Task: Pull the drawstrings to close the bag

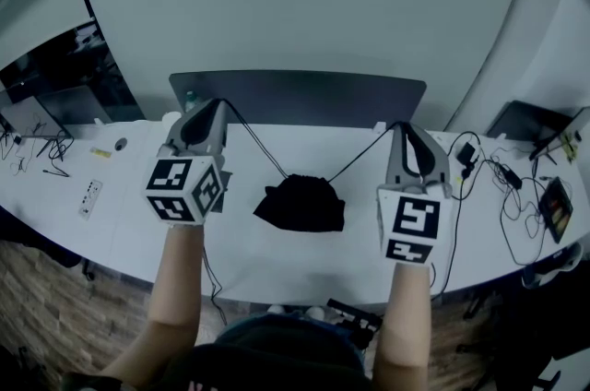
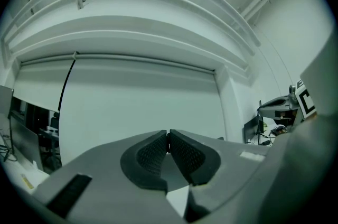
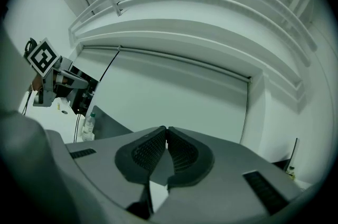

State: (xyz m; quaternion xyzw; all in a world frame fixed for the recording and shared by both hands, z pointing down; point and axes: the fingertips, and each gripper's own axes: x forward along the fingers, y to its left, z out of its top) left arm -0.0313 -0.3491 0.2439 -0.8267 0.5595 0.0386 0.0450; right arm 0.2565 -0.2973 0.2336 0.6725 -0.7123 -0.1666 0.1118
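1. The left gripper has its jaws pressed together at the tips, pinching the left drawstring. In the left gripper view the ribbed pads meet, with only a dark sliver at the nip (most likely the cord).
2. The right gripper is closed the same way on the right drawstring. Its pads touch at the tip with no gap showing.
3. From both tips the cords run taut, down and inward, to the black drawstring bag. The bag lies on the white table between the two grippers, and its mouth is bunched on the far side where the cords enter.
4. To do this step well, I would draw the two grippers apart evenly, each along the line of its own cord. That way the mouth cinches and the bag is not dragged sideways or lifted. The pinch needs to stay firm, because a thin cord can slide through ribbed pads. The mouth already looks mostly gathered, so little travel probably remains.
5. Only the head view shows the bag, the cords and the table.
6. The gripper views look over all that at the pale wall and settle the jaw closure instead.
7. Each gripper view also catches the other tool at its edge: the right gripper from the left one, and the left gripper from the right one.
8. The right gripper view alone shows a plastic bottle.
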